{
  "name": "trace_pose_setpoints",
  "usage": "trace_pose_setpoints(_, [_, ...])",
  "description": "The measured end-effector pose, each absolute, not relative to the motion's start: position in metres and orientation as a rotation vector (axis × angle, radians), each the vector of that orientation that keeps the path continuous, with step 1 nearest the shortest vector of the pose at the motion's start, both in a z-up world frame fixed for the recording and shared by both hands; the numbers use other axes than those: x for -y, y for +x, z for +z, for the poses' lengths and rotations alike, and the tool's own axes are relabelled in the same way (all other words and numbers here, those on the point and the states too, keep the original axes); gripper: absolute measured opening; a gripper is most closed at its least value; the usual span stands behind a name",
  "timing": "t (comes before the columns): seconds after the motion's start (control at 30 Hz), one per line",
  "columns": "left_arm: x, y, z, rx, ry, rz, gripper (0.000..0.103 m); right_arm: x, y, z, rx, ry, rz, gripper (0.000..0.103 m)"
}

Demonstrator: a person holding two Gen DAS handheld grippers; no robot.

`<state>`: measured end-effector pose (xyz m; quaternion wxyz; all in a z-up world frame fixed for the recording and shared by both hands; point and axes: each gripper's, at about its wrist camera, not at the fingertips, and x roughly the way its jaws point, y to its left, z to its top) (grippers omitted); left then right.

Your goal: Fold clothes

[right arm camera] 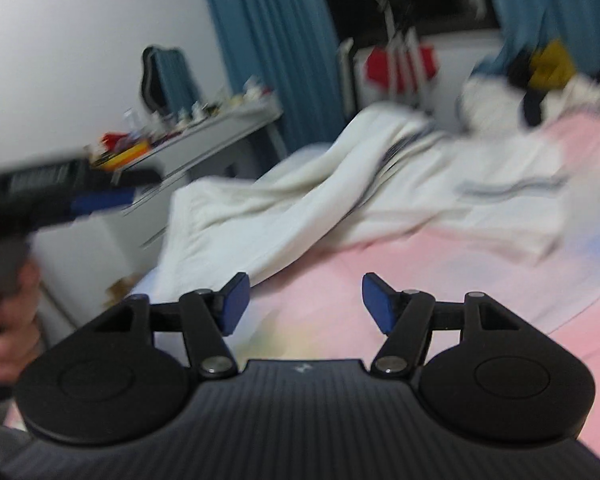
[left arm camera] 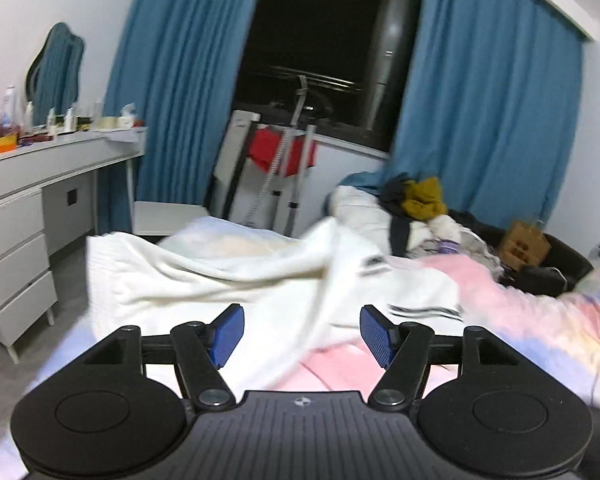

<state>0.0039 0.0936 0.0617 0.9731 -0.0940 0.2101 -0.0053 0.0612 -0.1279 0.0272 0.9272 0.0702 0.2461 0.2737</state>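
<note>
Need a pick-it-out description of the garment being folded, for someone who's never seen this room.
Start at the bed with the pink pastel sheet in front of the blue curtains. Rumpled across its middle lies a white sweater, just beyond the open left hand-held gripper. Unlike the mixed heap of clothes further back by the curtains, it lies alone, cream-white with thin dark stripes.

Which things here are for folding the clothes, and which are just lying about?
For the job: white sweater; left gripper and right gripper, both open and empty; pink bedspread as the folding surface.

Just lying about: clothes pile; dresser with bottles; blue curtains; red cloth; cardboard box.
</note>
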Motion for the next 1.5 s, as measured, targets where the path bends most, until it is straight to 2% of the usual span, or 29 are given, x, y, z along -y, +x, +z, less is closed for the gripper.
trace_pose_setpoints(0.2, [-0.015,-0.03,0.045,-0.401,-0.097,-0.038,0.066,0.19,0.064,0.037,-0.375,0.061,0.415,0.065])
trace_pose_setpoints(0.33, [0.016,-0.036,0.032,-0.386,-0.039,-0.039,0.073,0.218,0.065,0.026,-0.342,0.06,0.343,0.065])
trace_pose_setpoints(0.5, [0.014,-0.026,0.011,-0.426,-0.025,-0.049,0.073,0.23,0.074,0.001,-0.364,0.067,0.319,0.065])
trace_pose_setpoints(0.9, [-0.01,-0.001,0.003,-0.494,-0.069,-0.056,0.074,0.223,0.074,-0.005,-0.36,0.059,0.275,0.064])
trace_pose_setpoints(1.1, [-0.003,0.064,0.006,-0.524,0.005,-0.145,0.075,0.226,0.075,-0.005,-0.358,0.073,0.246,0.065])
trace_pose_setpoints(1.17, [0.002,0.098,0.006,-0.519,0.033,-0.158,0.075,0.23,0.08,-0.007,-0.371,0.088,0.233,0.073])
trace_pose_setpoints(1.2, [0.005,0.115,0.006,-0.511,0.053,-0.156,0.075,0.233,0.083,-0.01,-0.377,0.102,0.233,0.081])
trace_pose_setpoints(1.37, [0.005,0.214,0.012,-0.455,0.122,-0.092,0.075,0.242,0.104,-0.028,-0.425,0.128,0.213,0.082])
trace_pose_setpoints(1.5, [0.006,0.288,0.003,-0.494,0.19,-0.046,0.074,0.244,0.13,-0.048,-0.477,0.152,0.199,0.082])
